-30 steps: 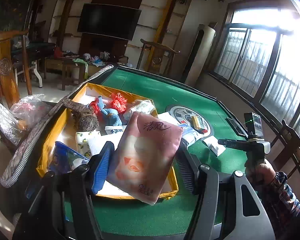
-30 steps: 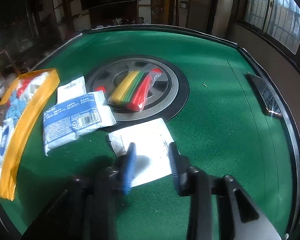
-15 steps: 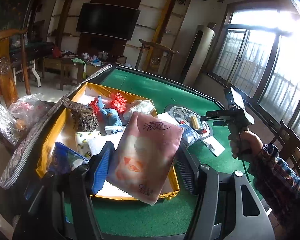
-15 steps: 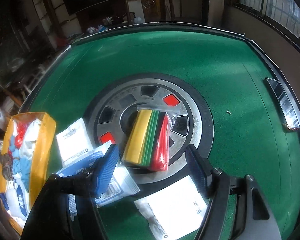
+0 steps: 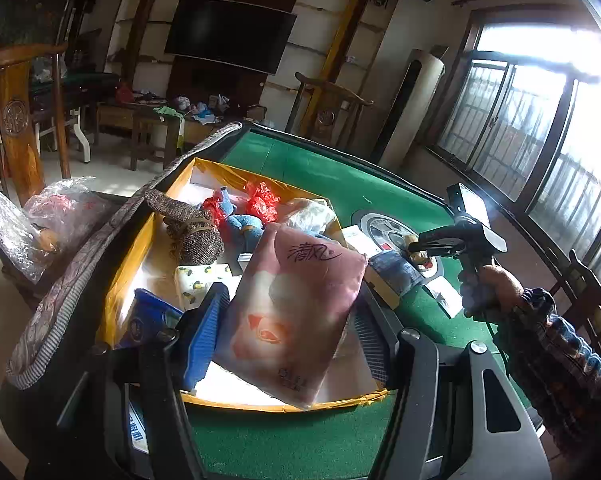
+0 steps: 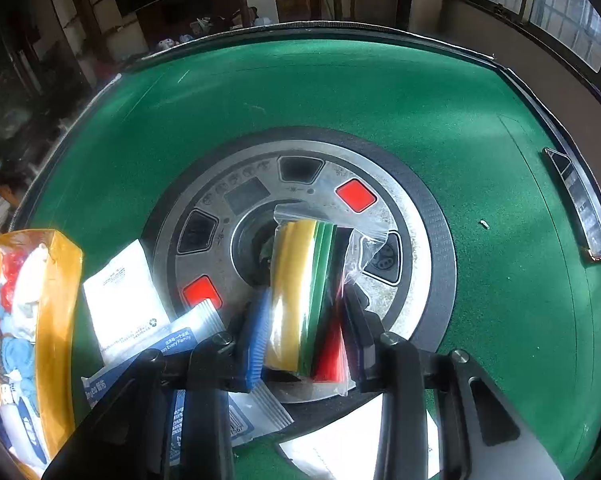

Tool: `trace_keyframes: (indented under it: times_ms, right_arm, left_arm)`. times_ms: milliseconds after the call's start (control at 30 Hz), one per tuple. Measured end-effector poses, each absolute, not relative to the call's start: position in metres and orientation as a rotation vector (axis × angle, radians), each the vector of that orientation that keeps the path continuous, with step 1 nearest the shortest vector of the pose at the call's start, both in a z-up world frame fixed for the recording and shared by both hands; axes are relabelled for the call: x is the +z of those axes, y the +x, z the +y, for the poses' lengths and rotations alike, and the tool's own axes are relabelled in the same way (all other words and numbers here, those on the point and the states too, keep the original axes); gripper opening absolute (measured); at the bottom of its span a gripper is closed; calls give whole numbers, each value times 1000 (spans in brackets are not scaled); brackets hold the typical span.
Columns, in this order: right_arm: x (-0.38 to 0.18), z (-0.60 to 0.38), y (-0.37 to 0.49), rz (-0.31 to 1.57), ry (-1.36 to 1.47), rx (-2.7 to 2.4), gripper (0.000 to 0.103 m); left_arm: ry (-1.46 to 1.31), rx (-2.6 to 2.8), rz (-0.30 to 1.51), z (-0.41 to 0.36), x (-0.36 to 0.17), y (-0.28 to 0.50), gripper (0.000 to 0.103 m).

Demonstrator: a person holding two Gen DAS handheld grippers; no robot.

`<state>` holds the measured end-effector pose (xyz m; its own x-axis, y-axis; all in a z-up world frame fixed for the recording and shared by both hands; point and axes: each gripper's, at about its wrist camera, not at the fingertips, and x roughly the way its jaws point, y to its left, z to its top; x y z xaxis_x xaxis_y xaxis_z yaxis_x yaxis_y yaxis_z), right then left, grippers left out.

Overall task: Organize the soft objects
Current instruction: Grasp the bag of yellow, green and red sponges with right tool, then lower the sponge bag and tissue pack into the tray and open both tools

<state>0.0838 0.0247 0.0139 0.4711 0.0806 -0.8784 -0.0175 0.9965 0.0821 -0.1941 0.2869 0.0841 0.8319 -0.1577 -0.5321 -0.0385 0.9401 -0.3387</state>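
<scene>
The right tool [image 6: 304, 336] sits low over the round metal plate [image 6: 400, 216] in the middle of the green worktop [image 6: 380, 92], and the bag of coloured sponges [image 6: 300, 280] lies straight ahead of it, between its two fingers. The bag's long side runs away from the tool, in line with the fingers, so the blue pad [image 6: 256, 340] stands against the yellow edge and the dark pad against the red edge. The jaws look drawn in on the bag across its short width. Whether they already press it firmly I cannot quite tell, since the loose plastic hides the contact.

The left tool [image 5: 288, 328] is pinching a pink tissue pack [image 5: 296, 304], held tilted above the near end of the yellow box [image 5: 284, 404], where other soft things already lie. From the right tool that box [image 6: 60, 300] lies off to the left, past the white packets [image 6: 120, 292]. The coming move for the sponges is therefore probably a lift and a carry leftward, and the right tool is clearly the nearer one for it.
</scene>
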Motion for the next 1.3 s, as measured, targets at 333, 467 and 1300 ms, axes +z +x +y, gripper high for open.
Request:
trace_keyframes:
  times_ms: [333, 467, 1300]
  right_arm:
    - [68, 35, 45, 962, 168, 265, 30]
    - [75, 74, 30, 944, 155, 395, 30]
    - [20, 231, 2, 1044, 96, 718, 30]
  left_arm:
    - [-321, -59, 612, 299, 103, -161, 61]
    - [-265, -32, 632, 301, 111, -123, 61]
    - [-349, 132, 840, 351, 48, 11, 64]
